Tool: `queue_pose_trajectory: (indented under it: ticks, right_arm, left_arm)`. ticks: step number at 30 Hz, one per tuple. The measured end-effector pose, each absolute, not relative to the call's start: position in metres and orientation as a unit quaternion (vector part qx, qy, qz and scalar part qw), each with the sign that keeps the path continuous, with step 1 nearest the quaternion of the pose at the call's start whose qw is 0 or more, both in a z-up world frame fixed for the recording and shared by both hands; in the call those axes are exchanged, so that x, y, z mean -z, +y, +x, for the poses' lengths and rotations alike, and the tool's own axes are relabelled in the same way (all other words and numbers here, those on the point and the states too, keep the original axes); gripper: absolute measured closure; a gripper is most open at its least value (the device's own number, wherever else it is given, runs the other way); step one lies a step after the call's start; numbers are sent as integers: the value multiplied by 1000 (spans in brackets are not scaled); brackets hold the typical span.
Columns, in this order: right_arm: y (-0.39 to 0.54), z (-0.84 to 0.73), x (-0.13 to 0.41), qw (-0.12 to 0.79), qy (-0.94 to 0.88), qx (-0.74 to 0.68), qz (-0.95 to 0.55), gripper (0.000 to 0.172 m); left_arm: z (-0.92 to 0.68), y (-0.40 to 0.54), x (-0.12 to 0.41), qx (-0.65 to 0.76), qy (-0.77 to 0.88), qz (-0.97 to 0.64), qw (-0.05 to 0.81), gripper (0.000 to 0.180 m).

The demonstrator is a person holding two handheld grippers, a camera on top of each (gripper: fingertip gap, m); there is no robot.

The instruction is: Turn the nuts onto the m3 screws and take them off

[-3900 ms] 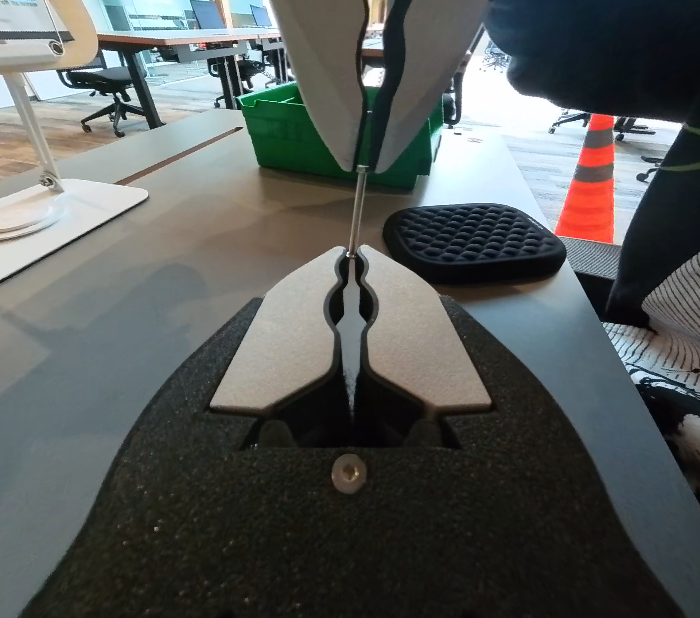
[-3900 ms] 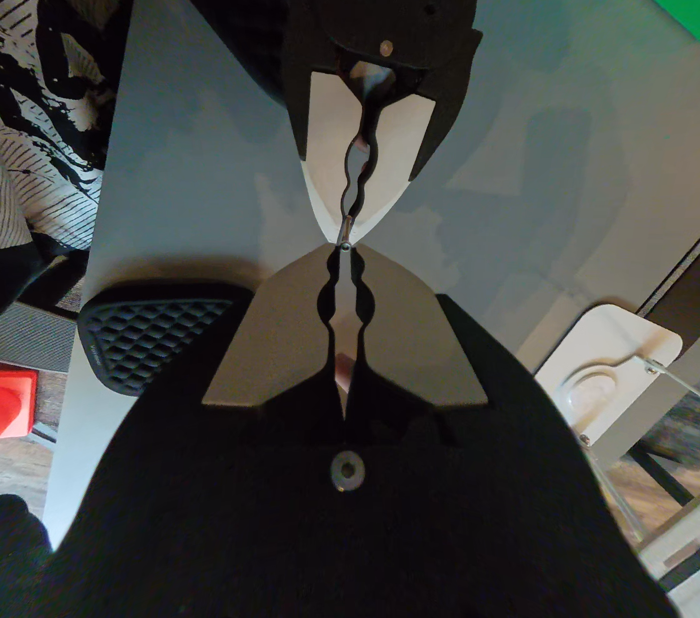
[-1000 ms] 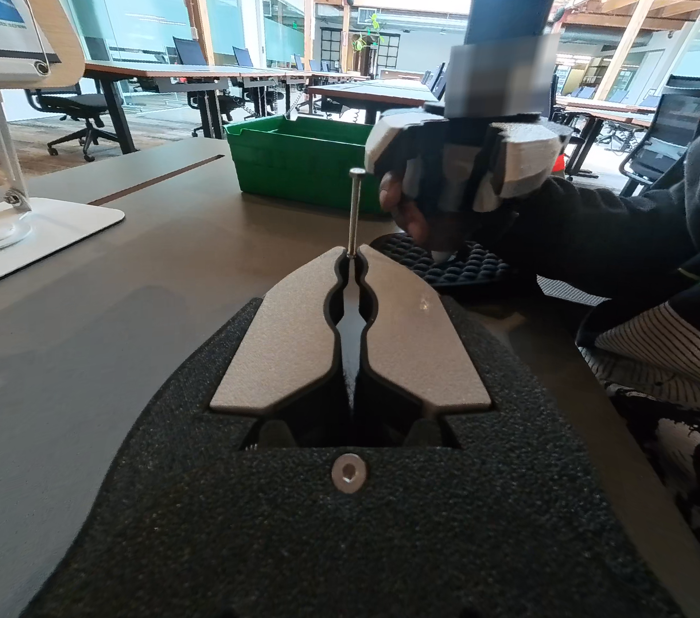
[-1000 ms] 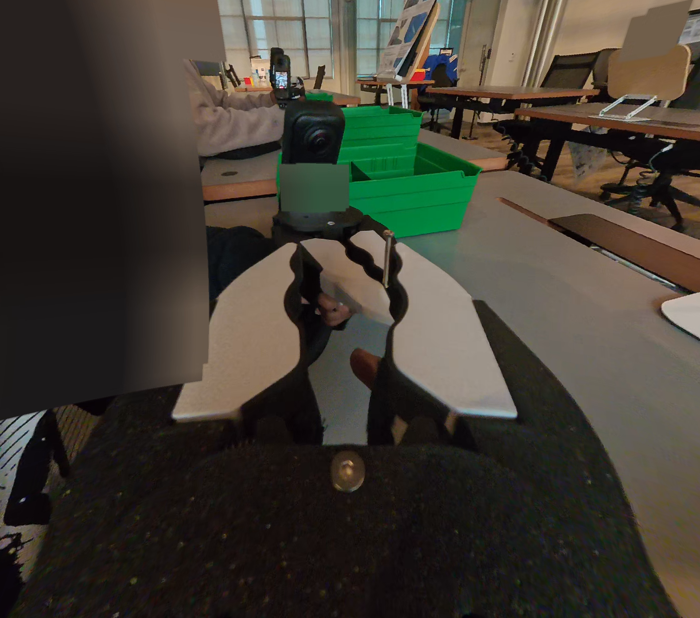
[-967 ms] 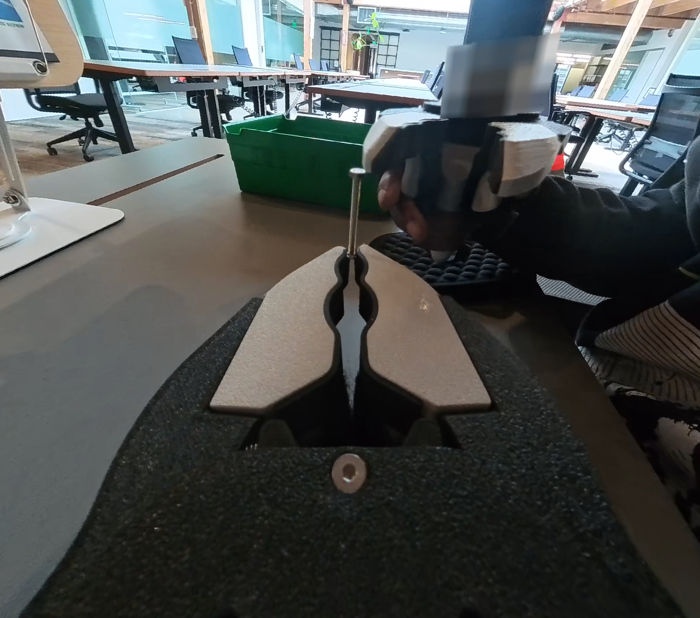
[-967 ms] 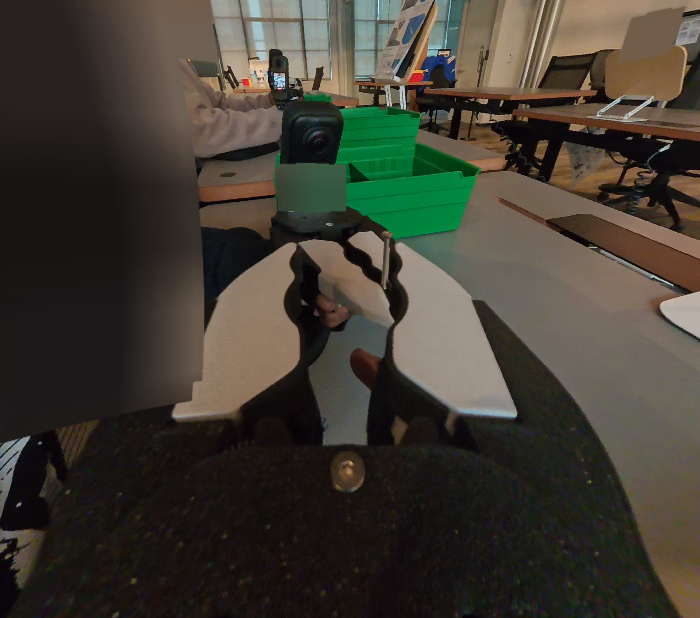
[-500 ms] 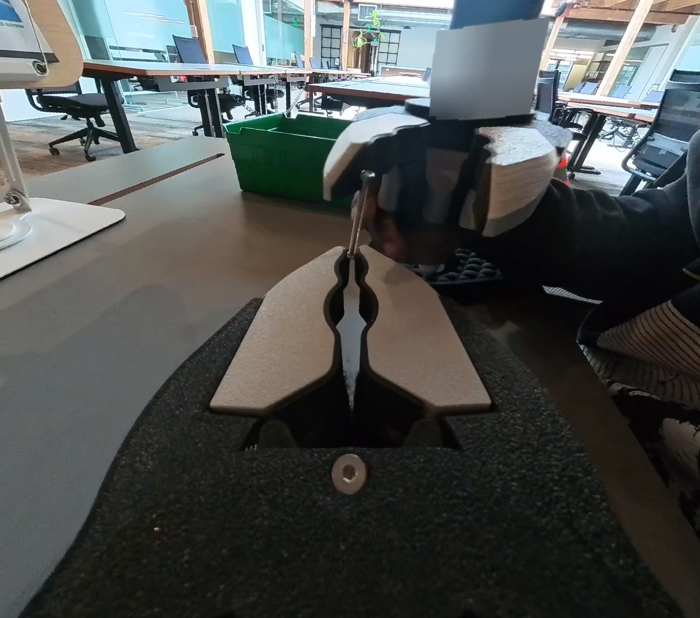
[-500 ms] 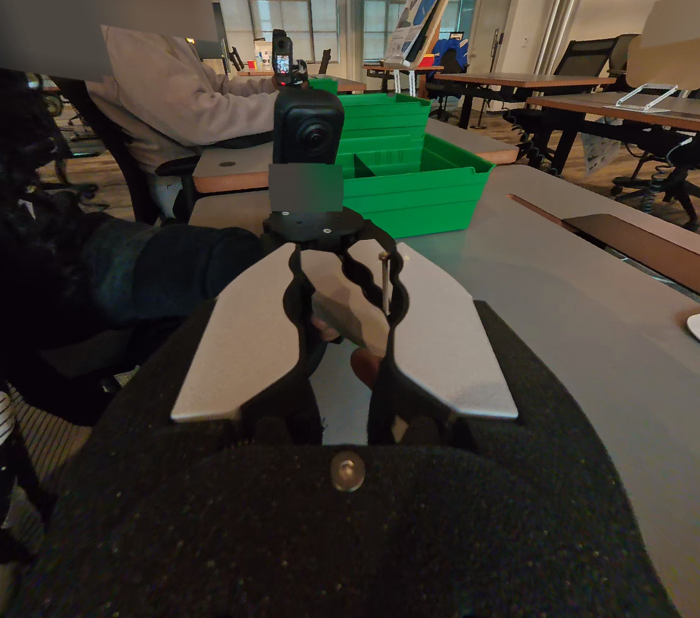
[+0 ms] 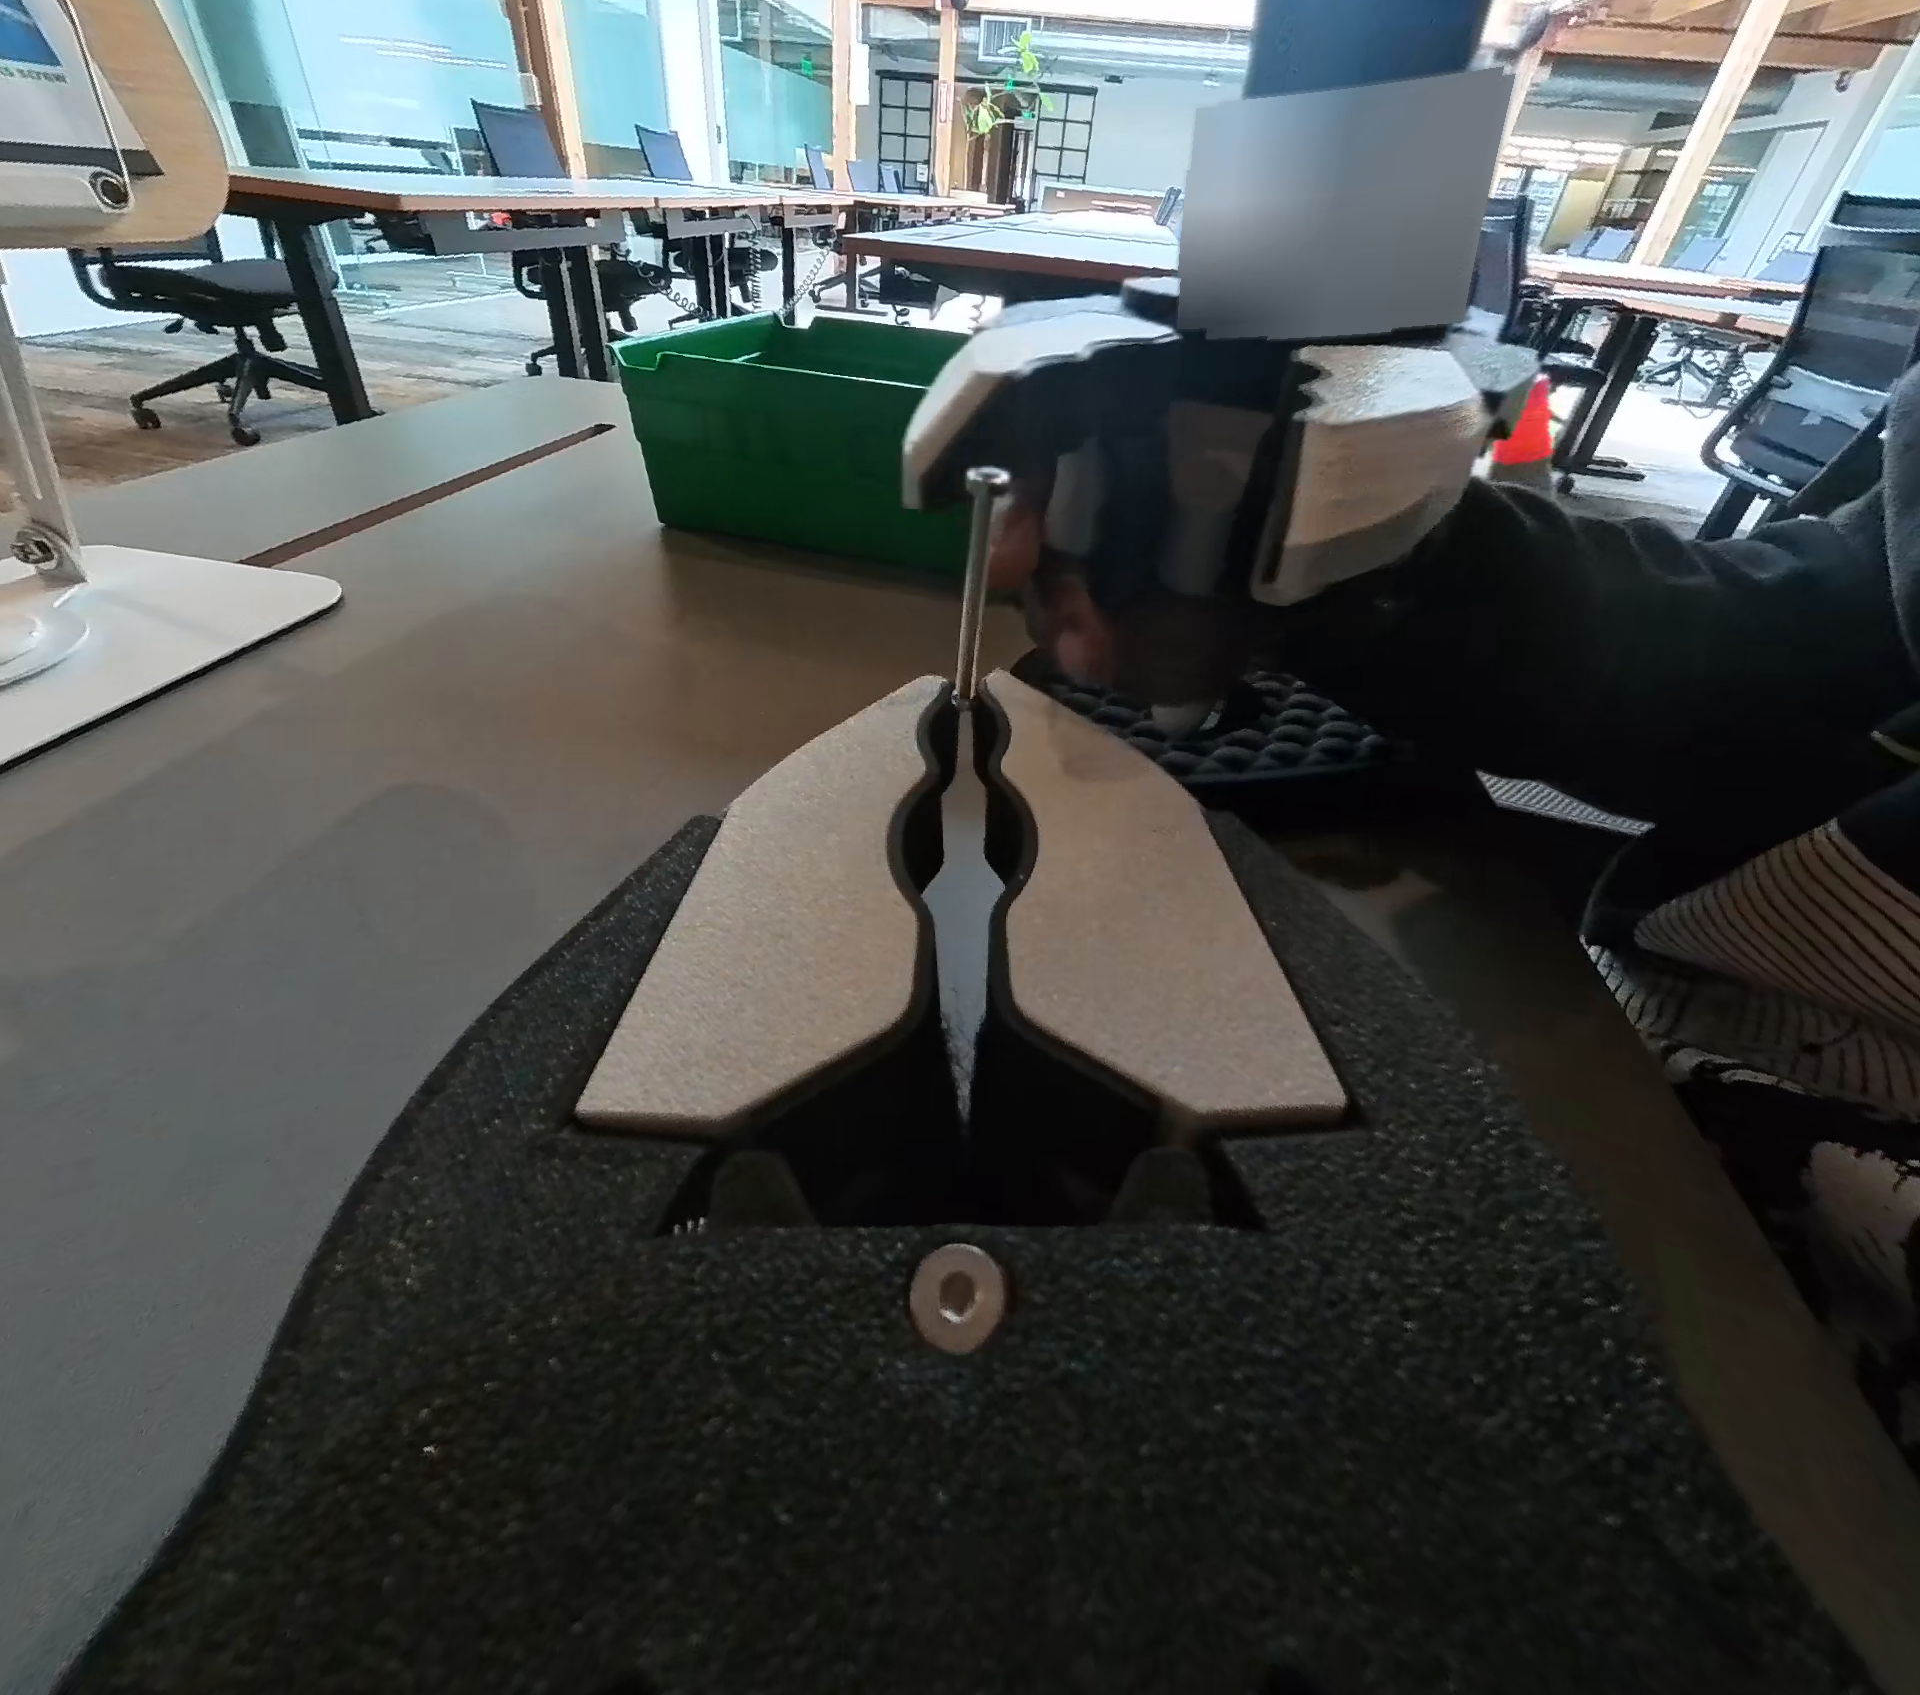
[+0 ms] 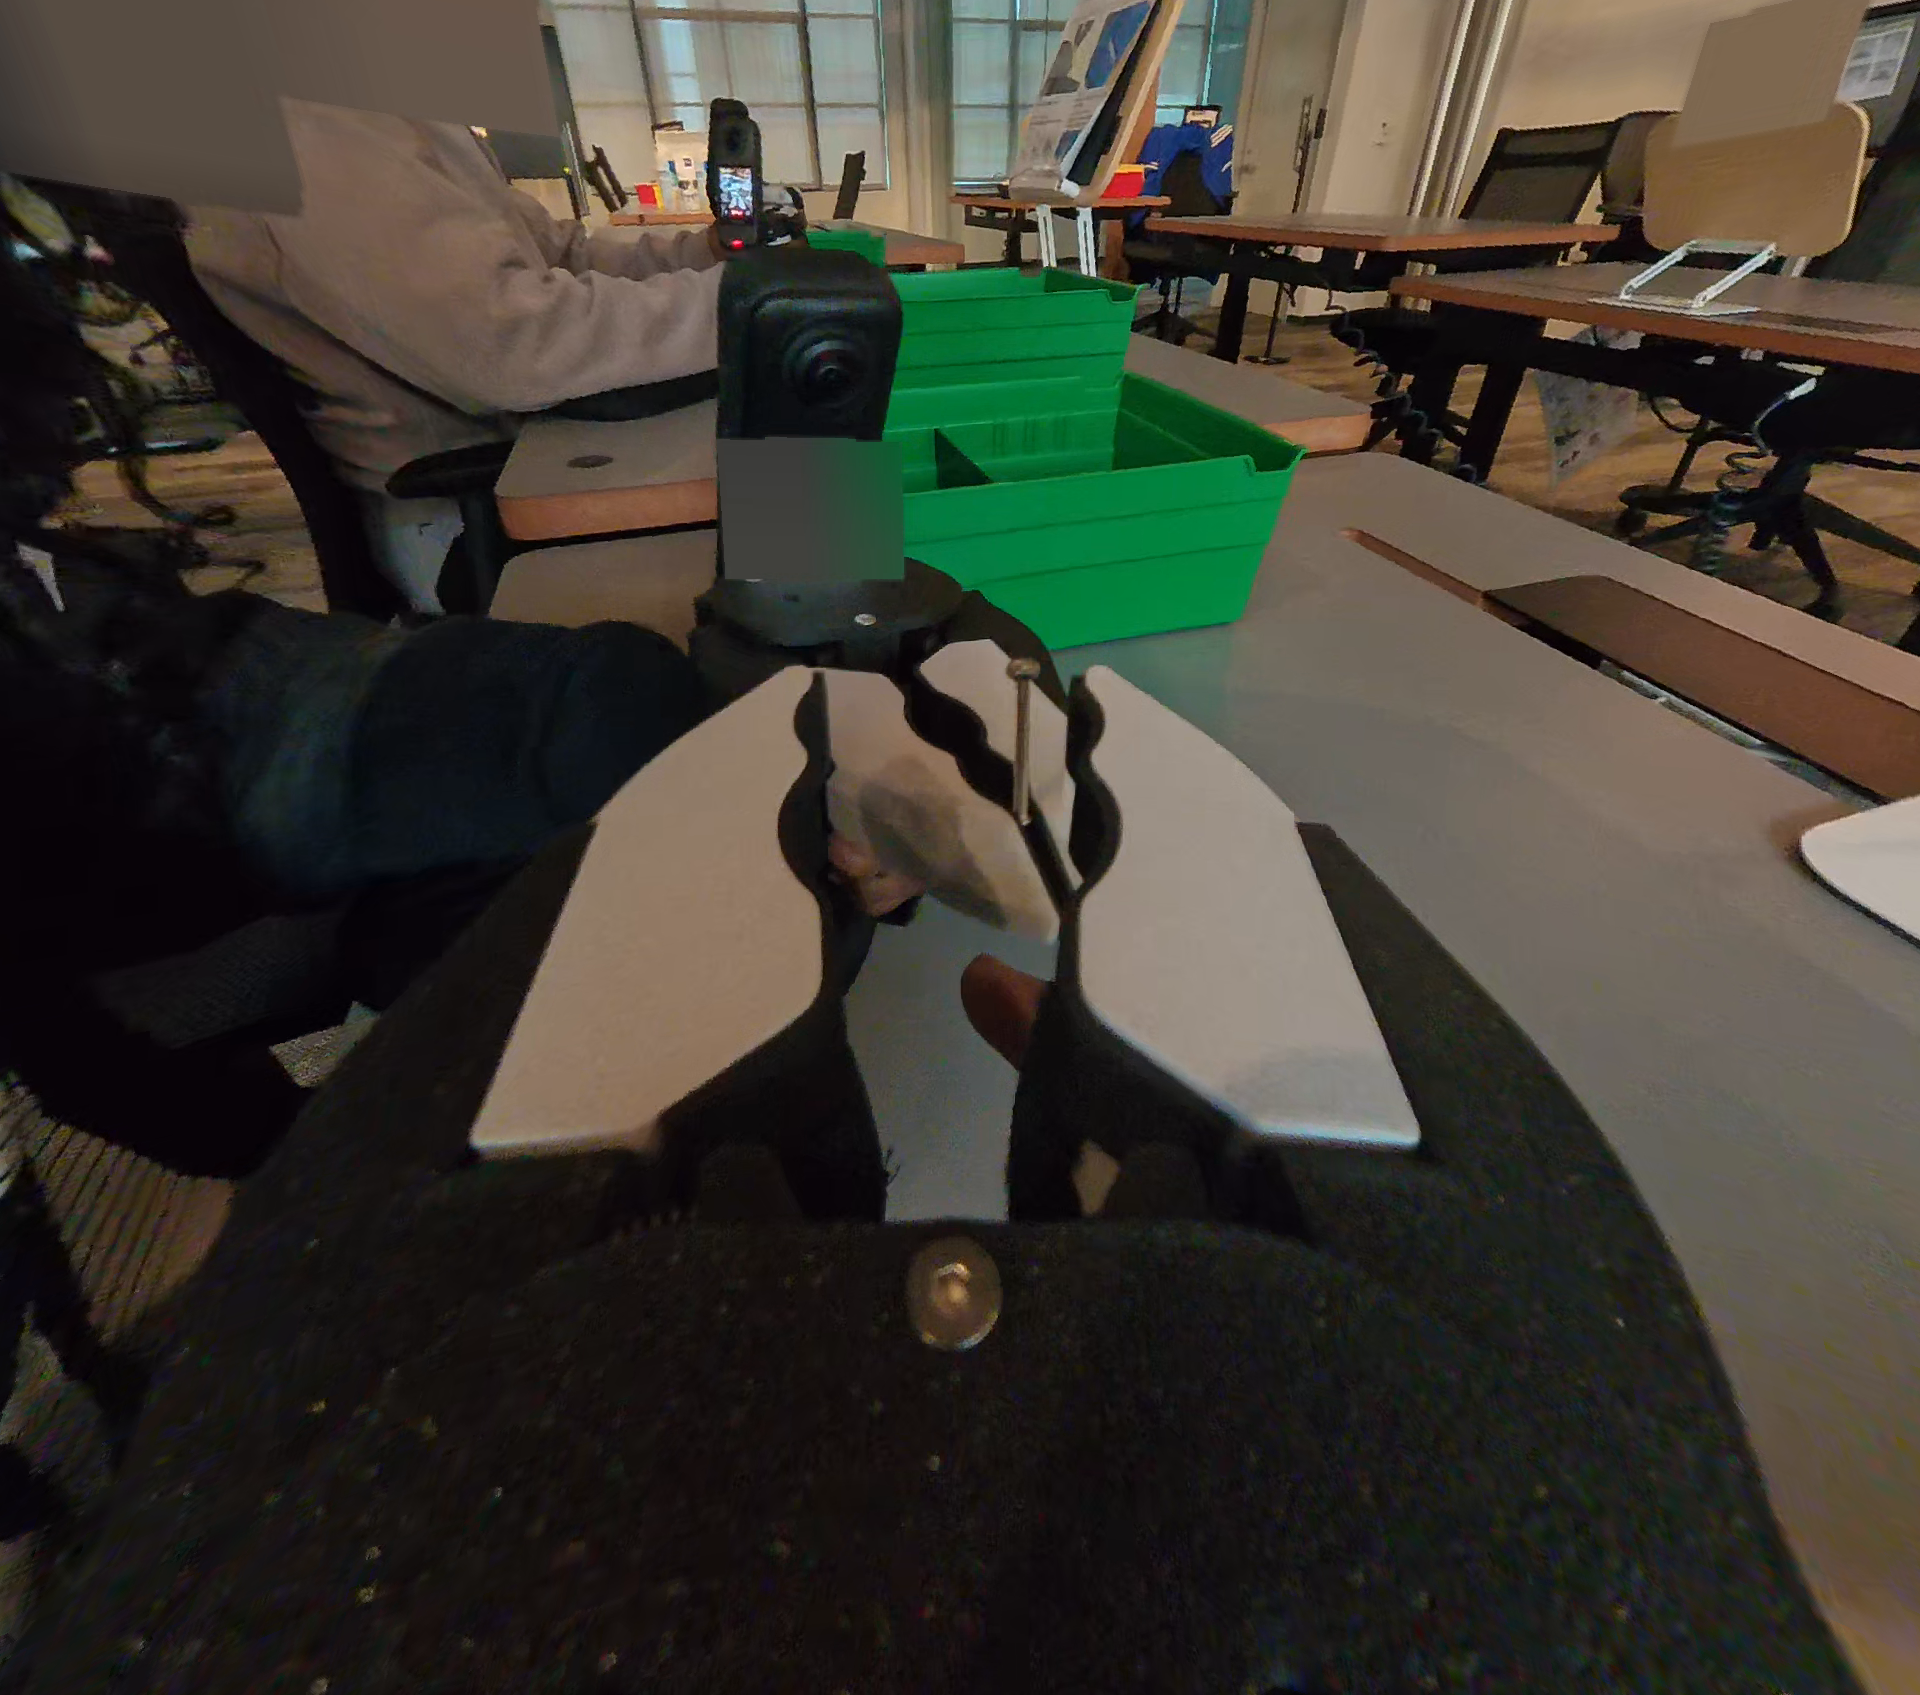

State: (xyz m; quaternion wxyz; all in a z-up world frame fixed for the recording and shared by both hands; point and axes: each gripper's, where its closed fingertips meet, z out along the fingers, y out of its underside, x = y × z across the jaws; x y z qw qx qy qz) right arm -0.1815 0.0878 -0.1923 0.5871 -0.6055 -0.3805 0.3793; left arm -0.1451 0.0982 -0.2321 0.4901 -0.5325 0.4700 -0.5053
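Right gripper (image 9: 1205, 492) has swung off the screw tip since the earlier frame and come level, fingers now spread wide with nothing between the pads. Left gripper (image 9: 968, 695) is clamped on the bottom end of the screw (image 9: 977, 585), which stands upright, head at 12 o'clock. In the right wrist view the screw (image 10: 1023, 741) sits inside the open gap, nearer the right finger (image 10: 1174, 866), not touched. No nut visible on the shaft; too small to tell for sure. Green bin (image 9: 769, 440) at 11 o'clock on the table (image 9: 468, 710), black pad (image 9: 1278, 731) at 2. My read: one nut cycle looks finished or the next not yet started.
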Motion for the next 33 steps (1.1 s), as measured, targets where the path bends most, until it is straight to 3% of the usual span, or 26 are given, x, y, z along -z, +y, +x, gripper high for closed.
queue_pose_trajectory:
  ticks: [33]
  right_arm:
    - [88,-200,198,562,-415,-380,-606,130]
  left_arm:
    - [-144,96,235,502,477,-535,485,179]
